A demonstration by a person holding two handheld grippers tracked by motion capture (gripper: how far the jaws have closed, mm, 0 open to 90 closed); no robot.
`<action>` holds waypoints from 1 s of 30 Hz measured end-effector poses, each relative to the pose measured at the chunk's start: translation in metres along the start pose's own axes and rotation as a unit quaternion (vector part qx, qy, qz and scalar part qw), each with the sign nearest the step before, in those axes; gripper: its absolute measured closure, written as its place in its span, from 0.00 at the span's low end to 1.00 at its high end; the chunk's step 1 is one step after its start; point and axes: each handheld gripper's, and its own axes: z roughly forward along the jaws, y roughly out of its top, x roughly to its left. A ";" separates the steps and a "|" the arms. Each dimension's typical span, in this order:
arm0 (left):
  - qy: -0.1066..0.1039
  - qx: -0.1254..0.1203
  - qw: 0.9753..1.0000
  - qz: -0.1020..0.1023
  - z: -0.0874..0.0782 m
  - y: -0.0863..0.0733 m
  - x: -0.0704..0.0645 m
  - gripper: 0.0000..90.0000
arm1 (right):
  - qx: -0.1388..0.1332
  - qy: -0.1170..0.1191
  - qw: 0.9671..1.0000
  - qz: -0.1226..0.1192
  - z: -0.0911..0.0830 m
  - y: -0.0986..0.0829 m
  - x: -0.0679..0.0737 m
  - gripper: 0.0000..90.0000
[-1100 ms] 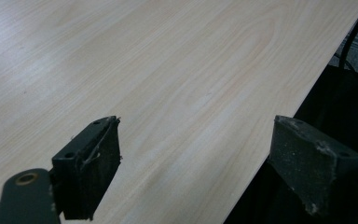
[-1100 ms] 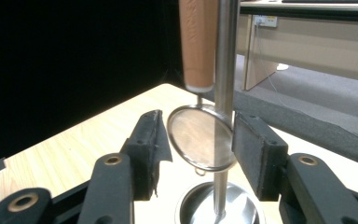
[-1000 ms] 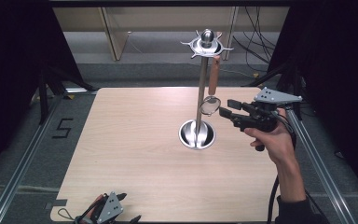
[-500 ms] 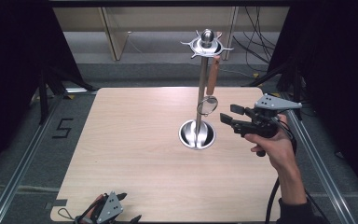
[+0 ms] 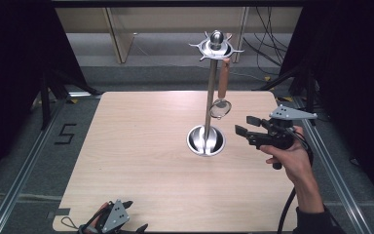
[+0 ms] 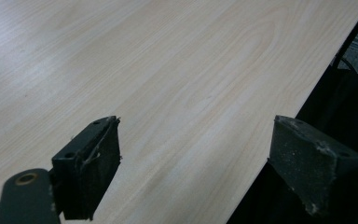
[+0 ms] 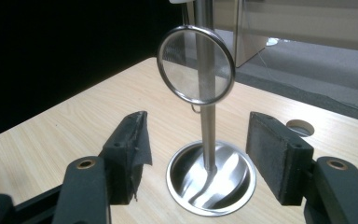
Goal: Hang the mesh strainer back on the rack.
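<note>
Backing off to the right of the stand [image 5: 206, 141], the right gripper [image 5: 246, 126] held its jaws apart, empty; a strainer [image 5: 220, 108] hung from the stand. The left gripper [image 6: 193, 172] sat apart too.

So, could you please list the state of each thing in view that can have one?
Strainer: hanging by its brown handle from the stand's top ring, clear of the table.
Stand: upright on its round base.
Right gripper: open, empty, short of the strainer.
Left gripper: open, empty, at the table's near edge.
</note>
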 end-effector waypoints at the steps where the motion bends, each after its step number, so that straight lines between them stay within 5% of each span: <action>1: 0.001 -0.001 1.000 0.000 0.000 0.000 0.000 0.17 | -0.004 -0.006 1.000 -0.009 0.001 -0.001 -0.001 0.44; 2: -0.001 0.001 1.000 0.001 -0.001 0.000 0.000 0.17 | 0.008 0.001 1.000 0.006 0.001 -0.001 0.002 0.44; 7: -0.003 -0.005 1.000 -0.001 -0.002 -0.002 -0.001 0.17 | 0.011 0.009 1.000 0.005 0.004 -0.002 0.005 0.42; 13: -0.003 -0.013 1.000 -0.010 -0.003 -0.002 -0.003 0.17 | 0.013 0.008 1.000 -0.012 0.007 -0.005 0.008 0.41; 15: -0.002 -0.006 1.000 0.001 -0.004 -0.002 -0.002 0.17 | 0.024 0.010 1.000 0.004 0.007 -0.007 0.011 0.40; 16: -0.003 -0.008 1.000 -0.001 -0.003 -0.002 -0.003 0.17 | 0.020 0.007 1.000 -0.012 0.009 -0.008 0.009 0.40; 24: -0.003 -0.009 1.000 -0.002 -0.003 -0.002 -0.003 0.17 | 0.042 0.006 0.999 -0.018 0.010 -0.016 0.010 0.38; 25: -0.001 -0.006 1.000 0.003 -0.003 -0.002 -0.002 0.17 | 0.040 0.003 0.999 -0.004 0.011 -0.017 0.012 0.38; 30: -0.002 -0.009 1.000 -0.002 -0.003 -0.002 -0.003 0.17 | 0.045 0.002 0.999 -0.019 0.013 -0.022 0.010 0.37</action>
